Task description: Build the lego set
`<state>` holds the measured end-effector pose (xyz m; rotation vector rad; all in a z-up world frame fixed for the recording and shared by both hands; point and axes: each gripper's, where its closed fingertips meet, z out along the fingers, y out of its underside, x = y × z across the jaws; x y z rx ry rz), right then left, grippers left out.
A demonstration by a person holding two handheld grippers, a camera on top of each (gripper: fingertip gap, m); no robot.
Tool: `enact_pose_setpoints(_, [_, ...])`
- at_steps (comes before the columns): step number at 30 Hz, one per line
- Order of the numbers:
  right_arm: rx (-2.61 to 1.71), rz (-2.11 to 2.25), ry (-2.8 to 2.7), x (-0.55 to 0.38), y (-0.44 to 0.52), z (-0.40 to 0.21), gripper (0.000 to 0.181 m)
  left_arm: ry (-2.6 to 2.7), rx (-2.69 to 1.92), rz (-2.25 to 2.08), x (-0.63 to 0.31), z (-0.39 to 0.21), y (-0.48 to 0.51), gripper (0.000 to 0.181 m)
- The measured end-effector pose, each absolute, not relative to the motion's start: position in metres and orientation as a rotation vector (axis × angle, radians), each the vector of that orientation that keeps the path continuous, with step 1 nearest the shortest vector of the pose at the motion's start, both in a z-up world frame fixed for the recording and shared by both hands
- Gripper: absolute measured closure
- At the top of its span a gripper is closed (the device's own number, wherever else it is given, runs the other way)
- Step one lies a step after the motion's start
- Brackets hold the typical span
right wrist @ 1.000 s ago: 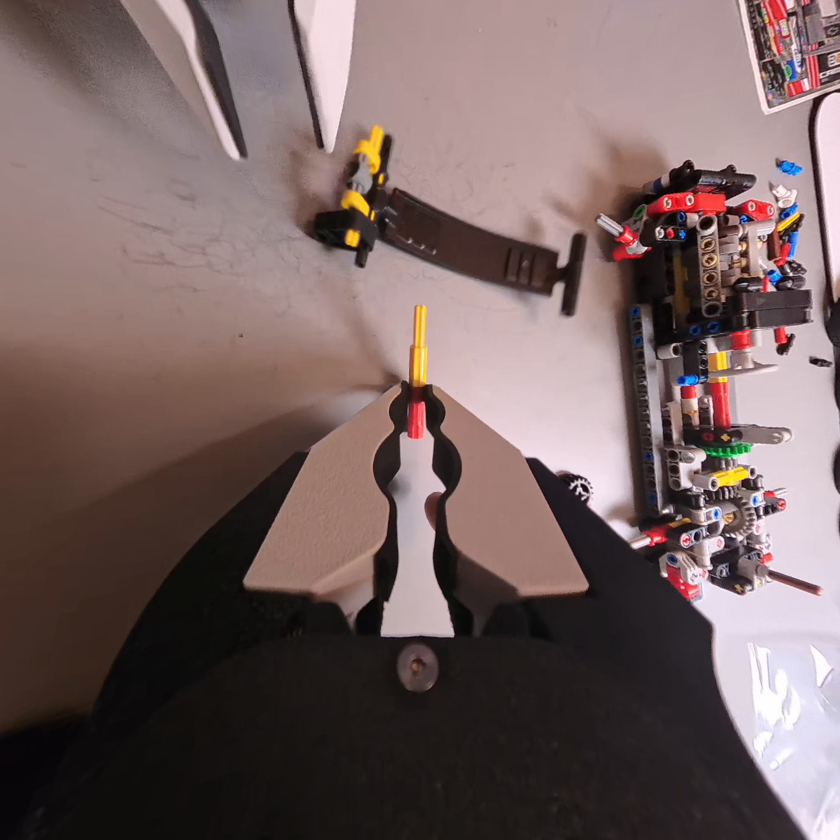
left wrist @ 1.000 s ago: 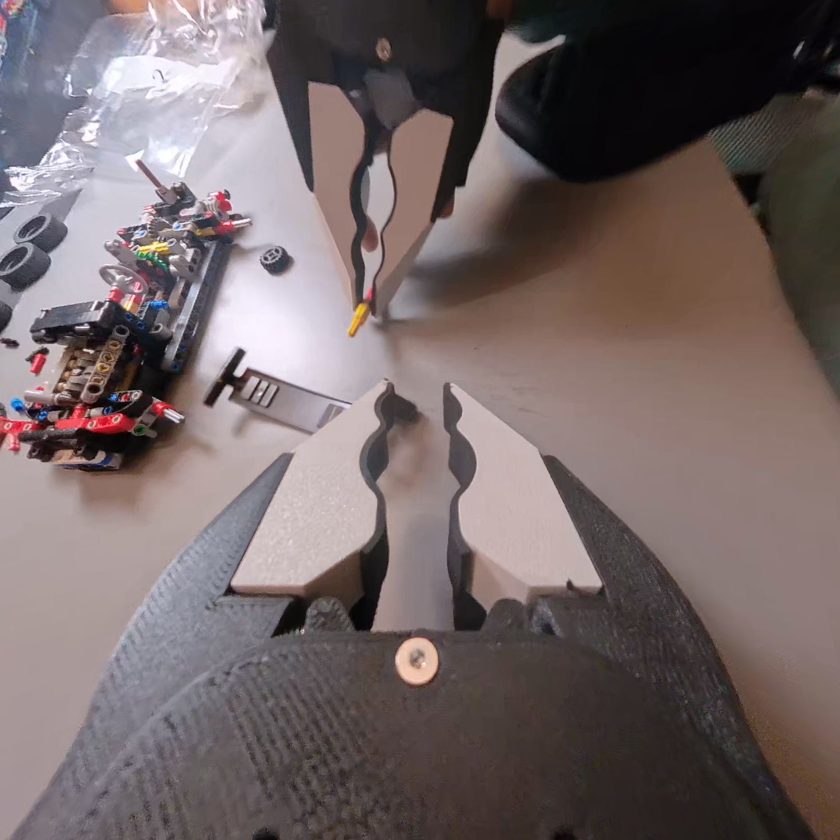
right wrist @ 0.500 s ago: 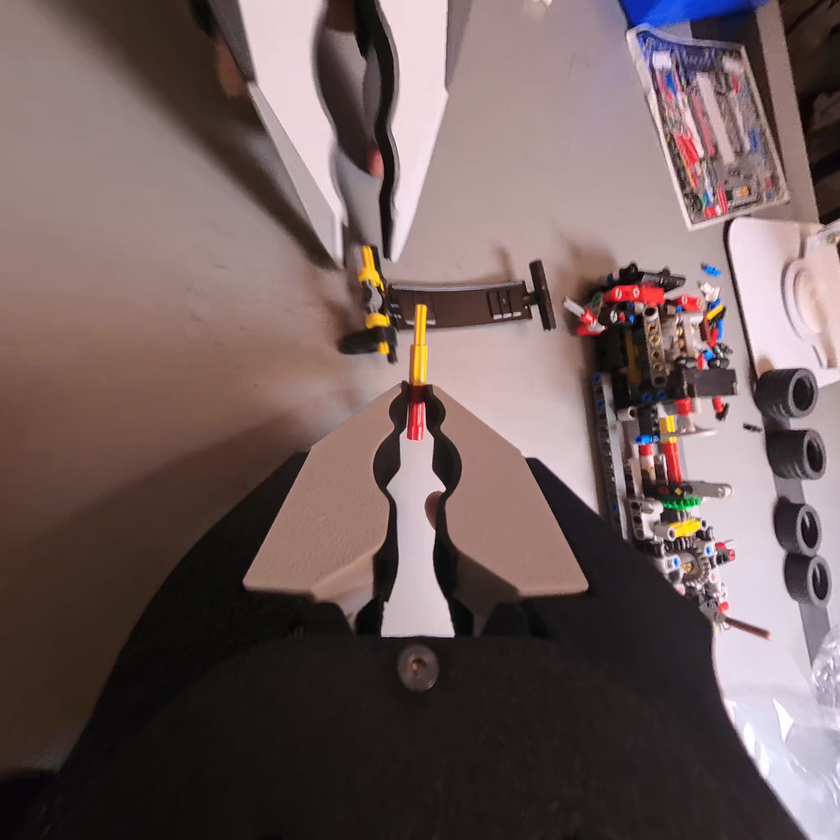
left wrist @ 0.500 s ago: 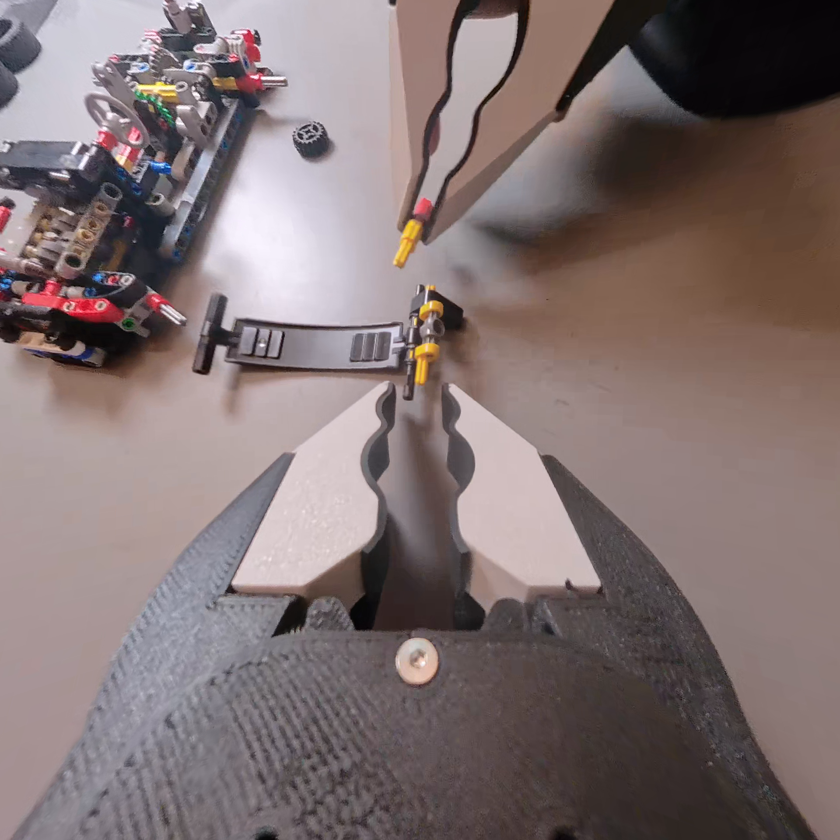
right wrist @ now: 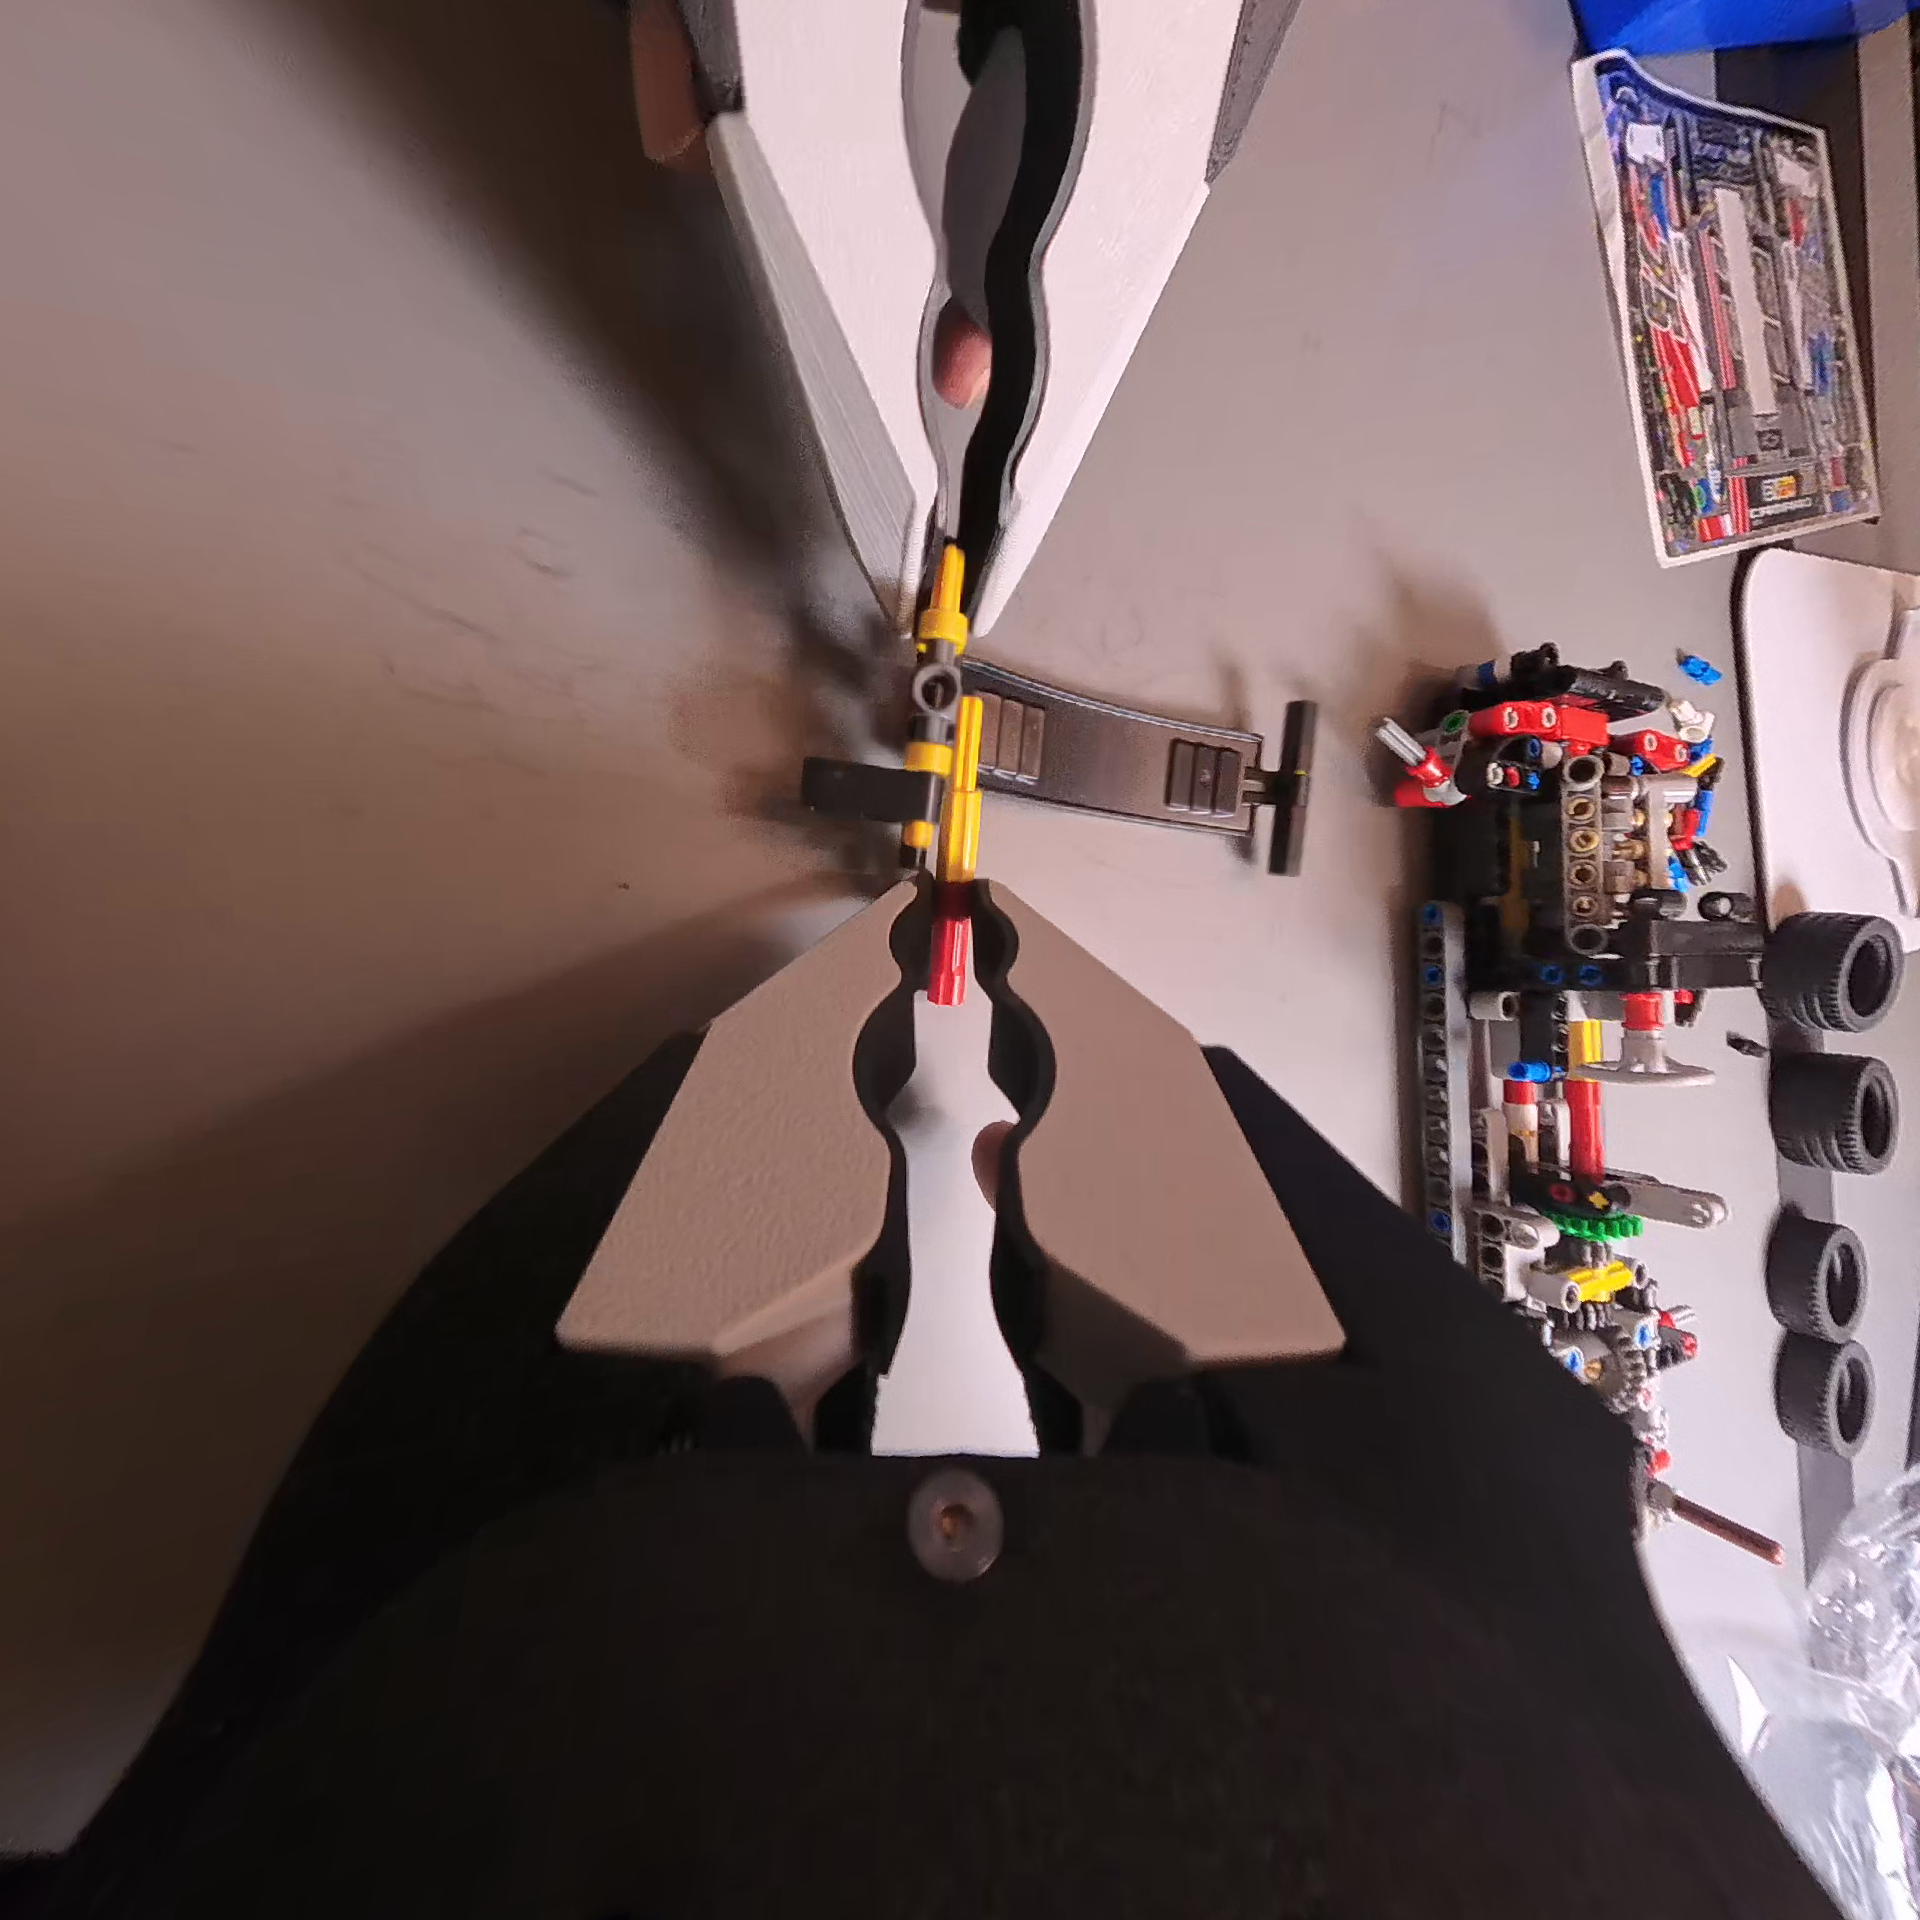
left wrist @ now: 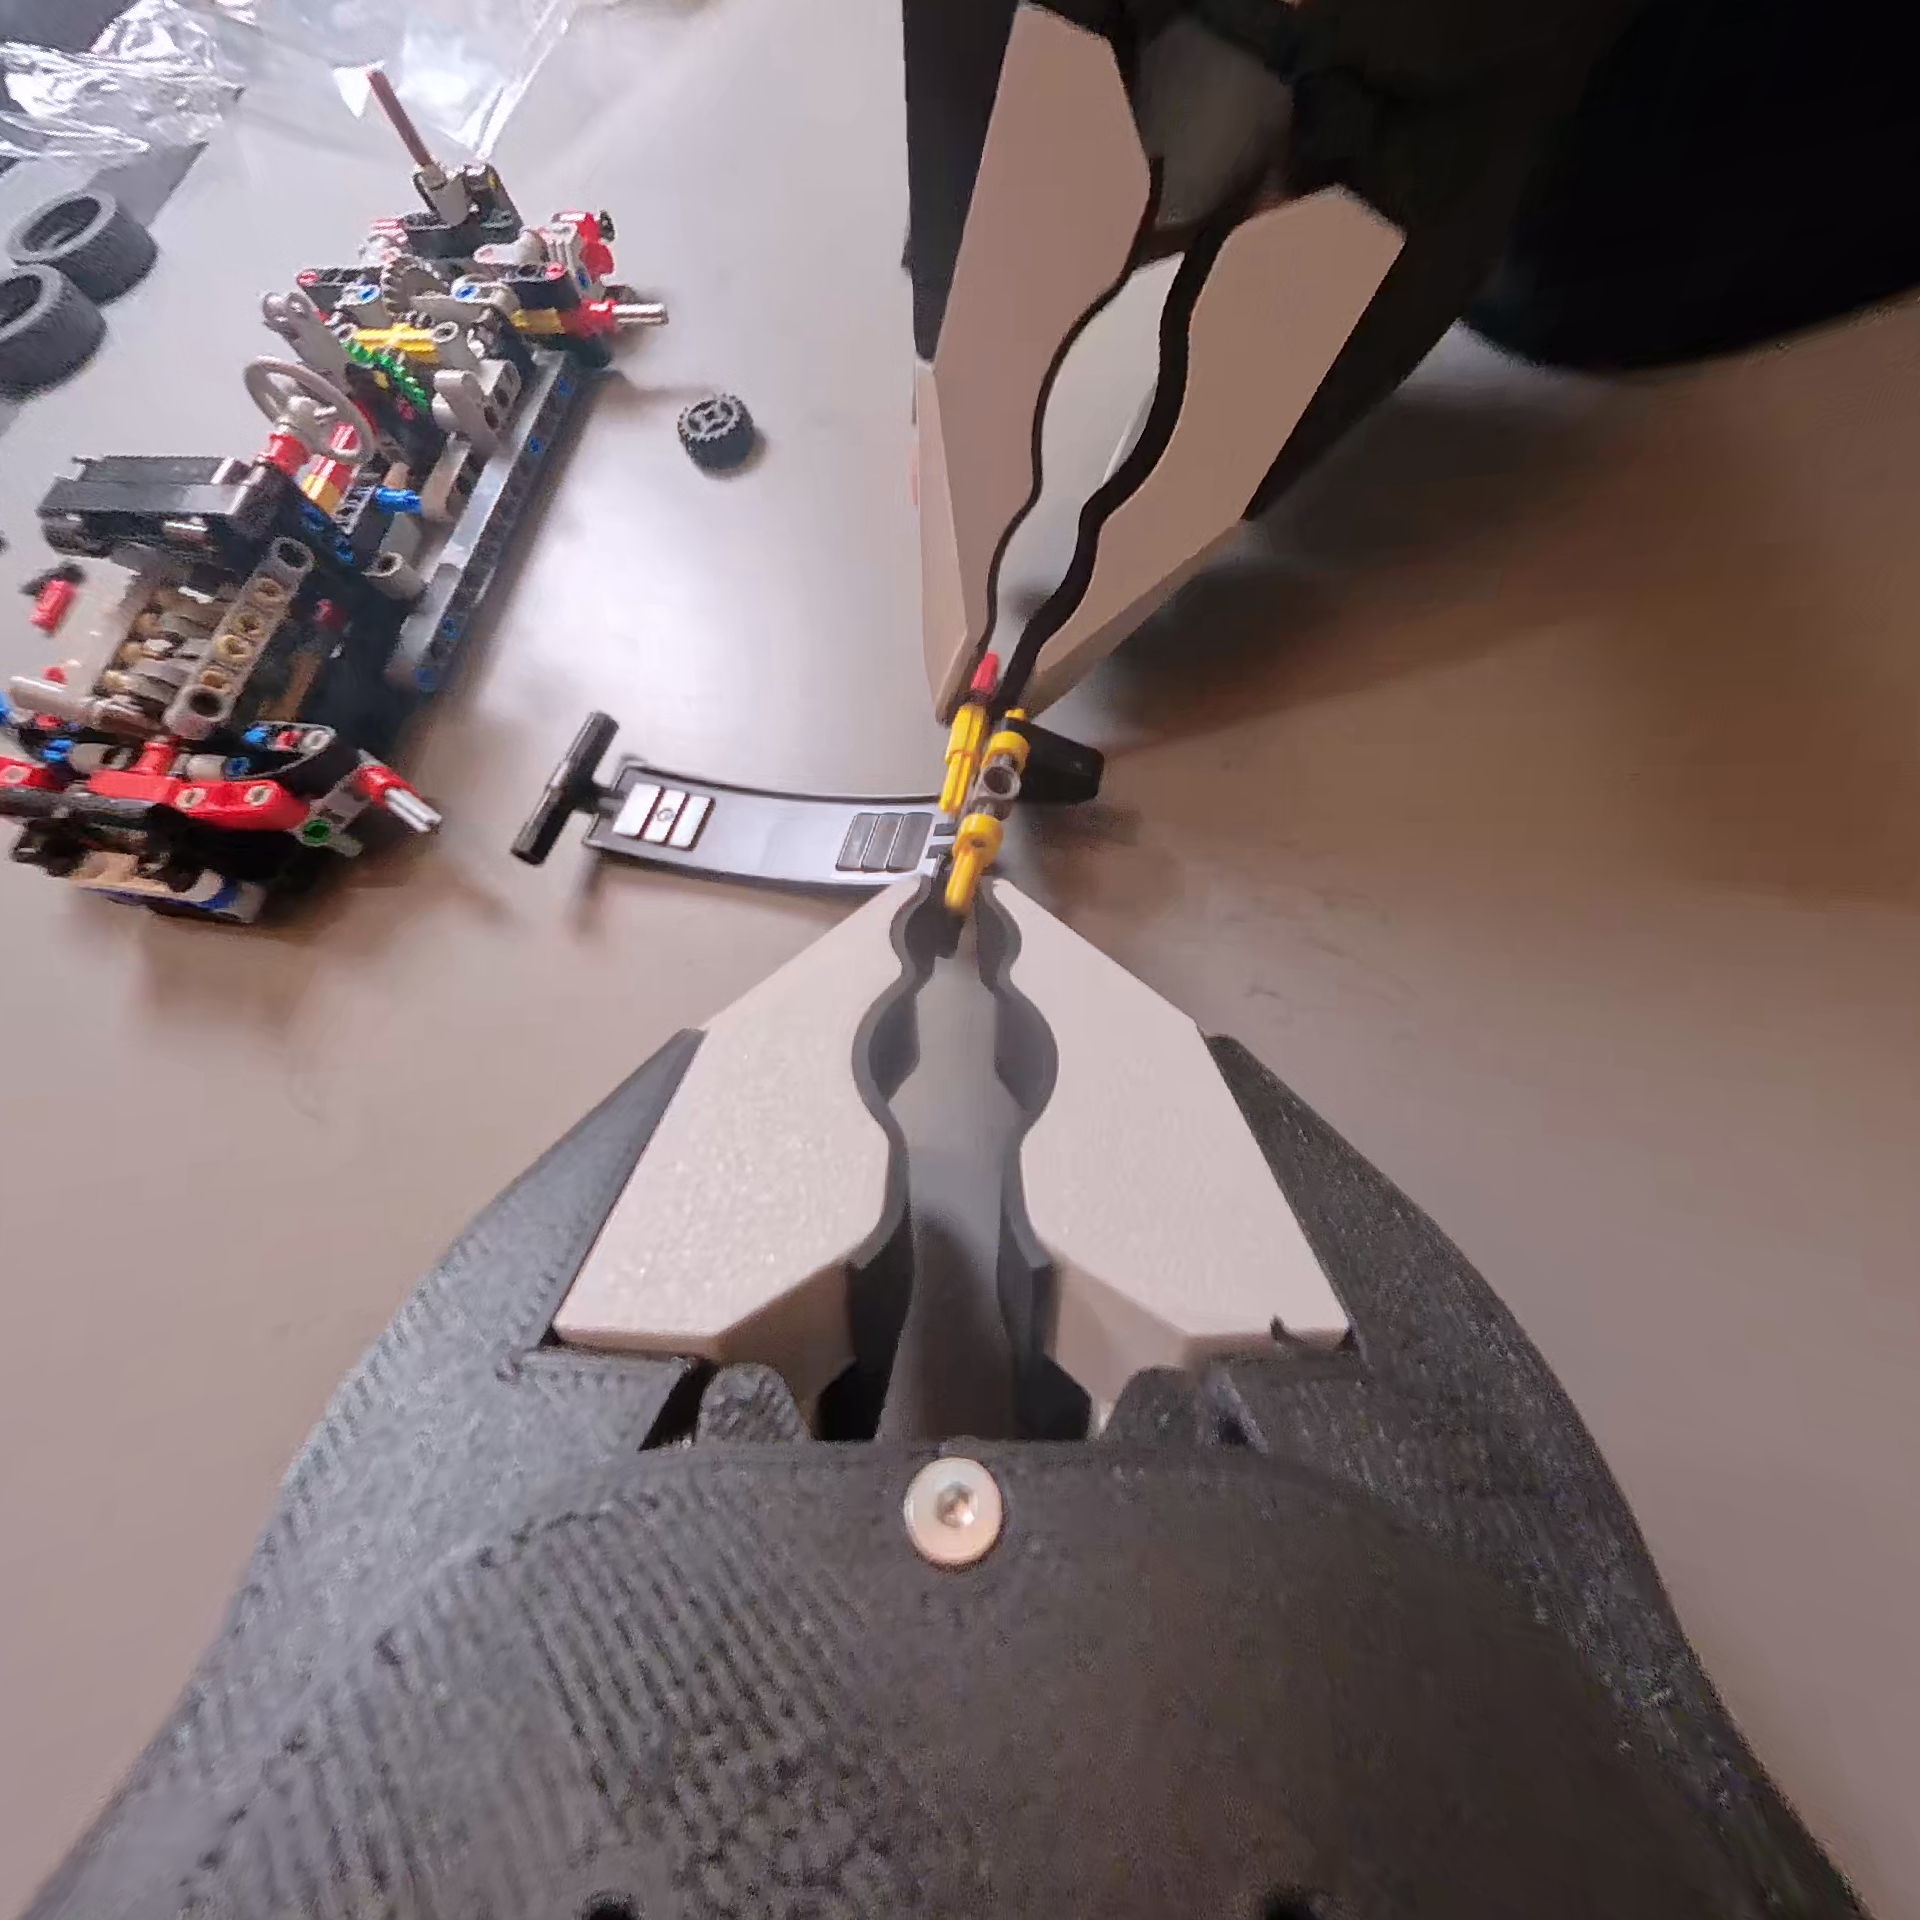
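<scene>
Gripping a short axle piece [right wrist: 954,883], the right tool [right wrist: 951,904] is clenched on its red end, while the yellow part sticks out past the fingertips and lies alongside the small sub-assembly [right wrist: 935,717] on the desk [right wrist: 364,623]. That sub-assembly is a thin dark axle carrying two yellow bushes and a grey connector with a round hole, joined to a stubby black block on one side. It sits at the end of a long, flat, slightly curved black panel [right wrist: 1112,753] with ribbed grey patches near each end and a black T-shaped bar at the far end.

From the opposite side, the left tool [left wrist: 951,914] has its tips closed in around the near end of the same sub-assembly [left wrist: 982,805]; the jaws stand narrow, with the dark axle tip between them, though whether they truly pinch it I cannot tell. In the left wrist view the right tool [left wrist: 987,696] comes down steeply from above.

Well apart from this, the partly built chassis [right wrist: 1558,987] lies on the desk: a long grey holed beam along one edge, packed with red, yellow, blue and black pieces, a green gear and grey gears. Four black tyres [right wrist: 1829,1195] are lined up beside it, a small black gear [left wrist: 715,428] lies loose, and a printed booklet [right wrist: 1735,312] rests farther off.
</scene>
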<state>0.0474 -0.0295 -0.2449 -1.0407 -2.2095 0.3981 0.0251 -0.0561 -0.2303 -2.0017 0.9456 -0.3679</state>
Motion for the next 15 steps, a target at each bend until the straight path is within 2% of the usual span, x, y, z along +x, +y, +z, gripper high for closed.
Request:
enact_pose_setpoints(8, [-1.021,0.547,-2.203,0.046,-0.046,-0.239,0.177,0.639,-1.985,-0.858,0.030,-0.199,-0.059,0.179])
enact_pose_setpoints(15, [-1.022,0.622,-2.149,0.040,-0.052,-0.234,0.177,0.557,-1.959,-0.968,0.026,-0.190,-0.057,0.178])
